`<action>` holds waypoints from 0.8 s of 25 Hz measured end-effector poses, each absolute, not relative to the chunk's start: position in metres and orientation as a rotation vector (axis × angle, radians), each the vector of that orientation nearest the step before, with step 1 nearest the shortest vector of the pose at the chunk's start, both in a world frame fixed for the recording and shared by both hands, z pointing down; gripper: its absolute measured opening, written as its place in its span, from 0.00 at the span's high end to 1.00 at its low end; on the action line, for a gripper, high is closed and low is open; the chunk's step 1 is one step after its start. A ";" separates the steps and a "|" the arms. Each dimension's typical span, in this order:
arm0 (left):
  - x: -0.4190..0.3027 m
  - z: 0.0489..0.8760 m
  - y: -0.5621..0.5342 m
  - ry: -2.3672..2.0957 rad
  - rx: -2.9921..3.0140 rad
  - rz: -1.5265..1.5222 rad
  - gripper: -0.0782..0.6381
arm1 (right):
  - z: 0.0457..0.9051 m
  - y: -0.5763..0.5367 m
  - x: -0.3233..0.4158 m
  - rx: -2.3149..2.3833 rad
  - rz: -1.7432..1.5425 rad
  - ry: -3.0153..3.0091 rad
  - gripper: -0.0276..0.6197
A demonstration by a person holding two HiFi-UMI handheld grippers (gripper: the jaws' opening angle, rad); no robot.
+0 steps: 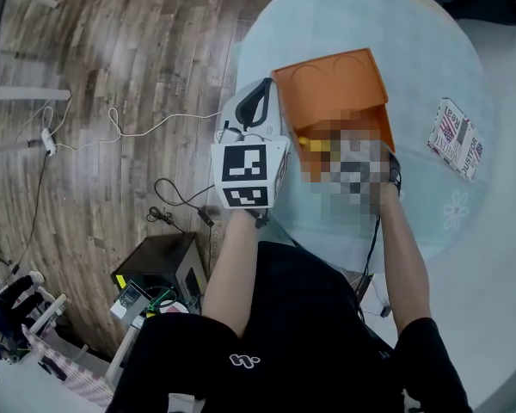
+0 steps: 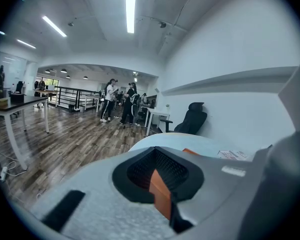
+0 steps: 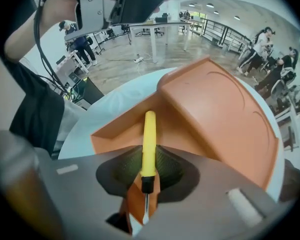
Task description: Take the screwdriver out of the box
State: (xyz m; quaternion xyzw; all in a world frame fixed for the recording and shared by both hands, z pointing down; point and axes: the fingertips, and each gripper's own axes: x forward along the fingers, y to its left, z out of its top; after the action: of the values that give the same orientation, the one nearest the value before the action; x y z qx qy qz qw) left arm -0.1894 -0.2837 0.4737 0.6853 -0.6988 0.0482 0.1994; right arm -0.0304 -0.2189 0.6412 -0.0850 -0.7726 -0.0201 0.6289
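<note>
While left gripper jaws pinch box wall, right gripper jaws grip screwdriver.

- An open orange plastic box sits on the round pale bench.
- The left hand-held gripper hovers just beside its left wall.

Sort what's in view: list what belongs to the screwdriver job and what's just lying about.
Job: screwdriver; orange box; right claw, closed on the screwdriver.
Lying about: printed packet on the table; power strip on the floor; office chair.
</note>
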 end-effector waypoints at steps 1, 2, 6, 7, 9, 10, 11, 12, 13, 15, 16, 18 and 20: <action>-0.188 0.472 -0.281 -1.956 1.917 0.134 0.89 | 0.634 -0.220 -0.031 -0.182 -0.078 -1.792 0.81; -0.186 0.470 -0.278 -1.960 1.917 0.132 0.89 | 0.625 -0.220 -0.031 -0.168 -0.115 -1.817 0.82; -0.174 0.460 -0.269 -1.987 1.920 0.109 0.89 | 0.582 -0.228 -0.021 -0.072 -0.238 -1.910 0.82; -0.170 0.455 -0.267 -1.995 1.925 0.102 0.89 | 0.569 -0.232 -0.018 -0.032 -0.253 -1.938 0.82; -0.163 0.445 -0.265 -2.011 1.938 0.086 0.89 | 0.539 -0.241 -0.014 0.077 -0.241 -2.038 0.82; -0.160 0.438 -0.264 -2.019 1.945 0.075 0.89 | 0.521 -0.246 -0.014 0.144 -0.215 -2.110 0.82; -0.157 0.431 -0.263 -2.028 1.953 0.063 0.89 | 0.501 -0.251 -0.013 0.215 -0.179 -2.192 0.82; -0.152 0.422 -0.263 -2.038 1.962 0.049 0.89 | 0.481 -0.256 -0.012 0.289 -0.140 -2.274 0.82; -0.147 0.413 -0.263 -2.050 1.975 0.036 0.89 | 0.461 -0.262 -0.008 0.363 -0.109 -2.348 0.82; -0.131 0.391 -0.263 -2.073 2.009 0.007 0.89 | 0.425 -0.271 0.006 0.508 -0.095 -2.451 0.82; -0.122 0.380 -0.263 -2.084 2.027 -0.010 0.89 | 0.408 -0.275 0.015 0.577 -0.105 -2.489 0.81; -0.106 0.355 -0.260 -2.106 2.052 -0.051 0.89 | 0.371 -0.279 0.034 0.719 -0.110 -2.578 0.81; -0.093 0.330 -0.254 -2.122 2.066 -0.096 0.89 | 0.331 -0.279 0.054 0.875 -0.070 -2.694 0.81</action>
State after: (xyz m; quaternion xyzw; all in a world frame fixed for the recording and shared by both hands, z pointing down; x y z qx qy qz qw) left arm -0.0931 -0.2539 0.3305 0.6945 -0.7133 -0.0322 0.0888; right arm 0.0542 -0.2790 0.3314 0.3051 -0.9395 -0.0243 0.1536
